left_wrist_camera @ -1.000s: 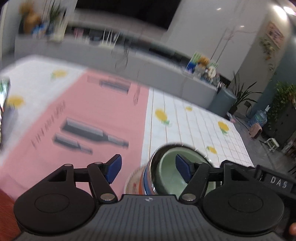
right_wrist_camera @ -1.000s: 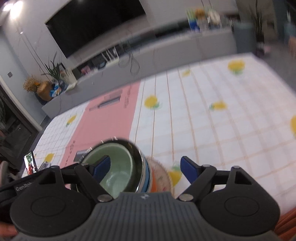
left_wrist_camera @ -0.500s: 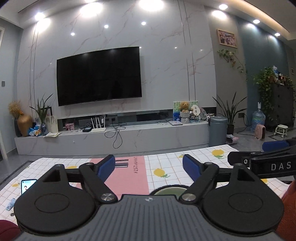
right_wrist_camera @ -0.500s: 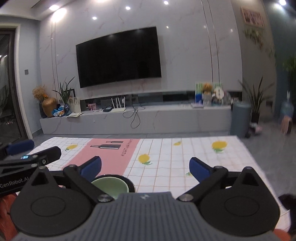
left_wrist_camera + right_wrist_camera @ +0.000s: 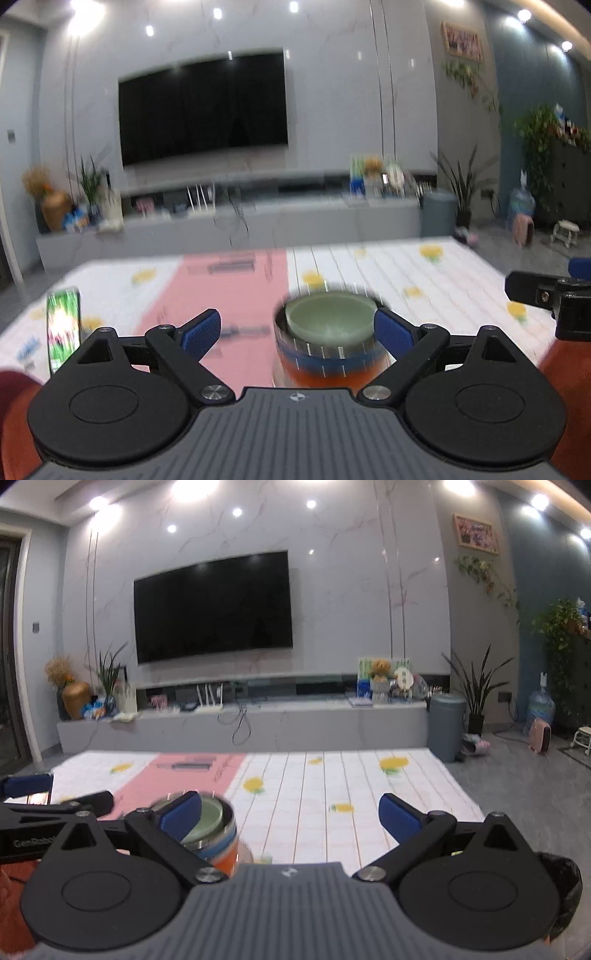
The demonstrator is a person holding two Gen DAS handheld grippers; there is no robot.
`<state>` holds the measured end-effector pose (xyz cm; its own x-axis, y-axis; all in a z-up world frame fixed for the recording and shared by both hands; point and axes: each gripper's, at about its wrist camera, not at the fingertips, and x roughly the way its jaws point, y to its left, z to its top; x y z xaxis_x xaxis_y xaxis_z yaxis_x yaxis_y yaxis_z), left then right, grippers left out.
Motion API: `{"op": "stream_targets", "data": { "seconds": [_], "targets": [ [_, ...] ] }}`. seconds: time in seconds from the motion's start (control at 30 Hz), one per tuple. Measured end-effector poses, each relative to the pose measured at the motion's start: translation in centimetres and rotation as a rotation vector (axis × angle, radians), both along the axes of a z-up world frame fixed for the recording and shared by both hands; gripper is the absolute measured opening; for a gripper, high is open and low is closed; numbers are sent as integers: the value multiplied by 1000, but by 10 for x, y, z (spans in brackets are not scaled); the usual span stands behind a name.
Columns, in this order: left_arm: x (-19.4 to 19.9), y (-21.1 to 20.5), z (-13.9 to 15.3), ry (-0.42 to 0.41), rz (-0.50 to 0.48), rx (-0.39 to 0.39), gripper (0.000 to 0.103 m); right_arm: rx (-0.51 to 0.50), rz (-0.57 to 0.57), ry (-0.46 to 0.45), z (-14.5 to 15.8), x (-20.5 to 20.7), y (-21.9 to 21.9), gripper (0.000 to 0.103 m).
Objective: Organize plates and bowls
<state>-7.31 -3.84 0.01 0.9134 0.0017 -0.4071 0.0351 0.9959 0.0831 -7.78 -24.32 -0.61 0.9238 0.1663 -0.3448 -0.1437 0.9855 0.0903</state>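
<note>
- Stack of bowls point(image 5: 327, 343) on the checked mat point(image 5: 424, 280), at the seam where the mat's pink panel point(image 5: 236, 291) meets its white lemon-print half.
- Topmost in the stack: a pale green bowl point(image 5: 327, 319), nested in a shiny metal-rimmed bowl point(image 5: 325, 347); below that a blue band, then an orange one; nothing visible inside the green bowl.
- Under the stack, a pale plate edge, blurred, too smeared to describe further.
- Left gripper point(image 5: 297, 328) spread wide, jaws having just been opening; stack between the blue pads but nearer the right pad point(image 5: 393, 334), no pad pressing on it.
- Right gripper point(image 5: 290, 812) likewise wide, jaws having just been opening; stack point(image 5: 207, 834) beside and partly behind its left pad point(image 5: 181, 818), bare mat point(image 5: 332, 775) between the pads.
- Left of the stack, a phone point(image 5: 62, 328) with a lit screen lying on the mat.
- Beyond the mat from the stack, a long grey TV bench point(image 5: 258, 723) with a wall-mounted television point(image 5: 214, 607) above.
- Right of the stack, the other gripper's black finger point(image 5: 546, 291) entering the left wrist view.
</note>
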Motion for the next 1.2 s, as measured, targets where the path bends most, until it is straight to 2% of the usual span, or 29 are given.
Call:
{"op": "stream_targets", "data": {
  "seconds": [0.17, 0.67, 1.2],
  "targets": [
    [0, -2, -21, 93, 22, 54, 103, -1, 28, 79, -19, -3, 4, 100],
    [10, 4, -51, 185, -2, 35, 103, -18, 32, 257, -63, 18, 14, 100],
    [18, 5, -61, 239, -3, 28, 103, -29, 47, 277, -73, 28, 22, 100]
  ]
}}
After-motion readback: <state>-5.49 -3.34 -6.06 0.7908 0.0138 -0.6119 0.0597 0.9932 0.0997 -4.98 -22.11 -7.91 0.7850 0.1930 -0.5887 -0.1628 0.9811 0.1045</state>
